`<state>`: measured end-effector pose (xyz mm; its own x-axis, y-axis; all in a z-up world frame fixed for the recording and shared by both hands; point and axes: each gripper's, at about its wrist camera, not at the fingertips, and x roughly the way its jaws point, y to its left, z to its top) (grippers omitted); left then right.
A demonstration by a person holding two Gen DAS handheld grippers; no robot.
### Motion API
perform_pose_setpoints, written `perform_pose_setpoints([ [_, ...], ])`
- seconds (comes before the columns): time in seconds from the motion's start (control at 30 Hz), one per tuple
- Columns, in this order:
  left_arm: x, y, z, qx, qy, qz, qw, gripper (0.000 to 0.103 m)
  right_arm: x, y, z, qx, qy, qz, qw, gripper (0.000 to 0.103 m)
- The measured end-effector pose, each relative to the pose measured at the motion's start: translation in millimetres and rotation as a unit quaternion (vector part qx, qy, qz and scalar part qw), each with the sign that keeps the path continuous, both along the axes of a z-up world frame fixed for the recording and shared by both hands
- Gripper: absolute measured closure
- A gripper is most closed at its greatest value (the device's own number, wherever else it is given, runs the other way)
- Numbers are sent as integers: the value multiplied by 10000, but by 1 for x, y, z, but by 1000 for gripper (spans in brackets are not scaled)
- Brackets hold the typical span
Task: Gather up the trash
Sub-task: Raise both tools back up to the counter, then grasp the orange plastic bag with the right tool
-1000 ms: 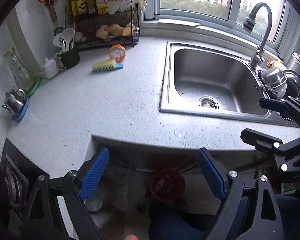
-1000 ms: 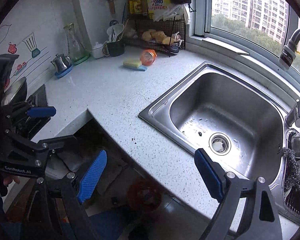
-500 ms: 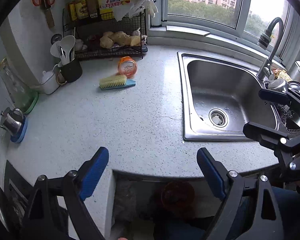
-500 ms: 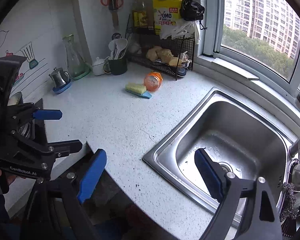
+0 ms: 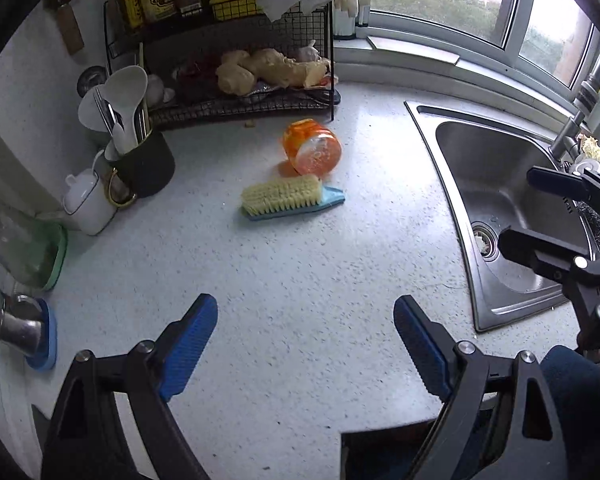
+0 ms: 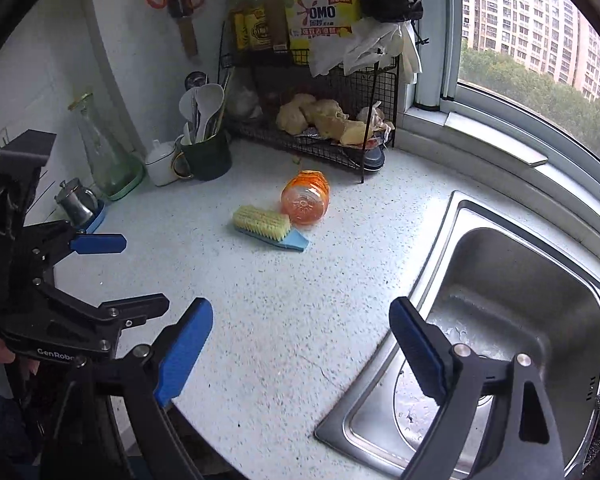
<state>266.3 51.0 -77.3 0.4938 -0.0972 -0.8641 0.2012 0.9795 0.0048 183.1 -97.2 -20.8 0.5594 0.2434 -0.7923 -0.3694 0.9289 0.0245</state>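
Over the speckled counter (image 5: 300,272), hovering with left gripper (image 5: 306,340) and right gripper (image 6: 300,344) both spread wide, holding nothing. Ahead, lying tipped beside the scrub brush (image 5: 288,200) and touching it: orange bottle (image 5: 312,152). Probably best approaching squarely, straddling its body, avoiding the bristles.

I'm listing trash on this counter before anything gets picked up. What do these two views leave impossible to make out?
- Orange jar lying on its side: contents unreadable in both views, the plastic blurs them.
- Wire rack lower shelf: items behind the pale lumps hidden in shadow, both views.
- Sink right part: covered by the right tool in the left wrist view.
- Speck by the rack: too small to identify.
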Motion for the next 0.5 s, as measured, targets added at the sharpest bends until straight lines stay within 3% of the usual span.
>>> perform_pose_setpoints([
  [0.3, 72, 44, -13, 114, 172, -337, 9992, 14, 65, 16, -15, -9, 333, -262, 9991, 14],
  [0.5, 111, 57, -33, -263, 510, -673, 9961, 14, 110, 21, -27, 150, 751, -448, 9961, 14],
])
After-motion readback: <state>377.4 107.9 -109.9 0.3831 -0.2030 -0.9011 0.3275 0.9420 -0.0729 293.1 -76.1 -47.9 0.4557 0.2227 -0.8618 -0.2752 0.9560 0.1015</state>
